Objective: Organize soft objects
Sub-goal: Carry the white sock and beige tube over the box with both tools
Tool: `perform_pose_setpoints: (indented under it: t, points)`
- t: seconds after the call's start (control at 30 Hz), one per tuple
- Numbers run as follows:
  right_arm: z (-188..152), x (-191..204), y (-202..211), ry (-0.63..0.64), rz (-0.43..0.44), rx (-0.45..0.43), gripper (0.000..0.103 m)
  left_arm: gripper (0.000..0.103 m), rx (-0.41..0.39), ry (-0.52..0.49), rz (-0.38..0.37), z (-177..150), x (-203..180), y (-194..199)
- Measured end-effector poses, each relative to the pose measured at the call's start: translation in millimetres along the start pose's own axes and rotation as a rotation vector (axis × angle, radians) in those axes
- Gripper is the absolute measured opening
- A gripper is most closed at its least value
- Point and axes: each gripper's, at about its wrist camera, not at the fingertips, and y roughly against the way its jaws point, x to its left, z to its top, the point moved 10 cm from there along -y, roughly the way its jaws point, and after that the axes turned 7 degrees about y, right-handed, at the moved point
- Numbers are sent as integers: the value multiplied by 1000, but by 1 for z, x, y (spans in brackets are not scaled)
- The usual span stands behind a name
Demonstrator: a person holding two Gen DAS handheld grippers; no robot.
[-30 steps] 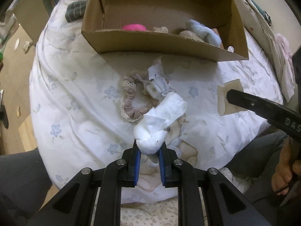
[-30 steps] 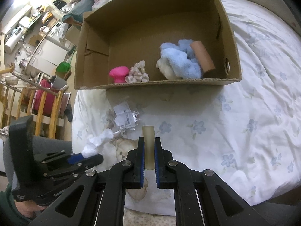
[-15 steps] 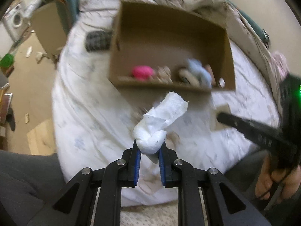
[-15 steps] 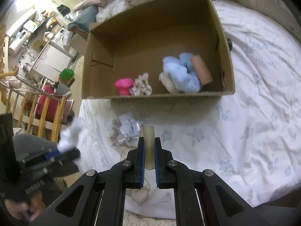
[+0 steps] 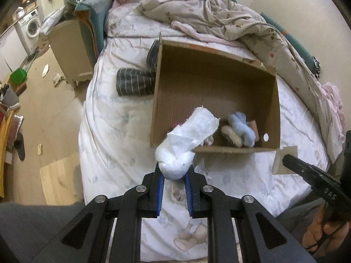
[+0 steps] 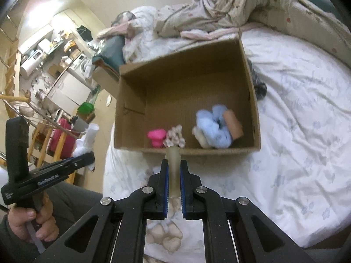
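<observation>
My left gripper [image 5: 174,174] is shut on a knotted white cloth [image 5: 186,138] and holds it up before the near wall of an open cardboard box [image 5: 272,109] on the bed. My right gripper [image 6: 173,171] is shut on a flat beige pad [image 6: 173,162], held upright just short of the box [image 6: 131,109]. The same pad shows in the left wrist view [image 5: 285,160]. Inside the box lie a pink soft item [image 6: 156,137], a floral scrunchie [image 6: 175,136], a fluffy blue item [image 6: 214,129] and a brown sponge [image 6: 233,125].
The box sits on a white floral bedsheet [image 6: 296,131]. A striped dark sock [image 5: 135,82] lies left of the box. A crumpled quilt [image 5: 230,19] lies behind it. A bear print [image 5: 193,236] is on the sheet near me. The floor [image 5: 43,114] lies left of the bed.
Both grippers have risen and pulled back from the sheet with their loads. The box now looks further away, and the scrunchie with tags left on the sheet is out of view.
</observation>
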Motion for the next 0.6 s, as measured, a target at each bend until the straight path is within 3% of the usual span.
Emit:
perform_pose_setpoints:
  t: [0.3, 0.6]
  points:
    - [44, -2, 15, 8, 7, -52, 10, 15, -31, -24, -7, 42, -12, -3]
    - [80, -23, 8, 2, -2, -86, 10, 15, -38, -45, -12, 63, -27, -20]
